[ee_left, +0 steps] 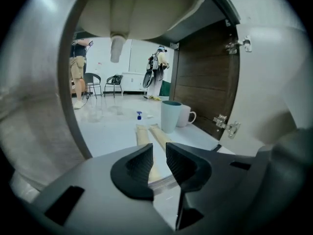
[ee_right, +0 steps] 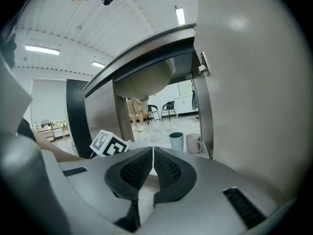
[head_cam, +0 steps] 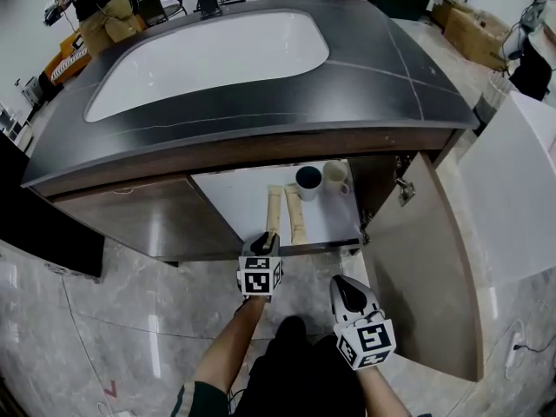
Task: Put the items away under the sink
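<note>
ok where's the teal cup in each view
Head view: teal cup at the back of the cabinet, just right of centre.
Left gripper view: cup mid-frame, slightly right.
Right gripper view: cup small, lower centre.
Landmark: white mug immediately to its right in all three.

Head view looks steeply down; both gripper views face the cabinet [head_cam: 230, 202], sharing its mugs [head_cam: 308, 181]

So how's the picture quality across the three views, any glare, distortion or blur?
Head view: fisheye bows the countertop; glare streaks on the floor. Left gripper view: black vignette at the corners, cabinet panel at left smeared soft, teal cup fairly clear. Right gripper view: ceiling light blown out, cabinet door a pale, featureless wash.
</note>
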Available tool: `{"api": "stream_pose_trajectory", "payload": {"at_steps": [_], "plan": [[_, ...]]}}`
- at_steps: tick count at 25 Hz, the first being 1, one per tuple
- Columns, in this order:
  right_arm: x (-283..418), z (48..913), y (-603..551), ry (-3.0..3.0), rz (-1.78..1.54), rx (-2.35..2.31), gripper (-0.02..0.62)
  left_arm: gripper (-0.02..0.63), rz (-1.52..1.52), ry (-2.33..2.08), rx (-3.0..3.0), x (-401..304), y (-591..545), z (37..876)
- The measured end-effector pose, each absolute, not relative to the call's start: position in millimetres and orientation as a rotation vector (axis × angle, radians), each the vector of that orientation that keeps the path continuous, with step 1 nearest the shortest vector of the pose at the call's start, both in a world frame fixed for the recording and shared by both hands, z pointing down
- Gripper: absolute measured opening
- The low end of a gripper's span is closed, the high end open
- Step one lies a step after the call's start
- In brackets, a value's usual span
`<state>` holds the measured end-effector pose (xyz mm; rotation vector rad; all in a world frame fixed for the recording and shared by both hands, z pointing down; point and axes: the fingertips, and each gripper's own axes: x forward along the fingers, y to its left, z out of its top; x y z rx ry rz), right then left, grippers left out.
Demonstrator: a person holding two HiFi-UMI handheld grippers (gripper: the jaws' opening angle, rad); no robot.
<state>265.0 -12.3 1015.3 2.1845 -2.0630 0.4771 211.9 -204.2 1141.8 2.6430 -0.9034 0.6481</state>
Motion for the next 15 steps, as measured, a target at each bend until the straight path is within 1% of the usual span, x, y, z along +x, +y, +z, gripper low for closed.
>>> {"api": "stream_pose_trajectory", "payload": {"at_steps": [7,12,15], "plan": [[256.2,969.6,-20.3,-2.112,0.402,2.213,0.043,0.011,0.517,-0.790,2.848,188.0,-153.8,1061.0],[240.7,926.4,-18.7,-2.153,0.357,2.208,0.043,0.009,0.394,-0.772,2.864,169.6,-133.3,993.4],[235.4,878.3,-18.6,-2.173,0.297,2.209,0.043,0.009,0.359,-0.752,2.867,161.3,-120.7,942.8]]}}
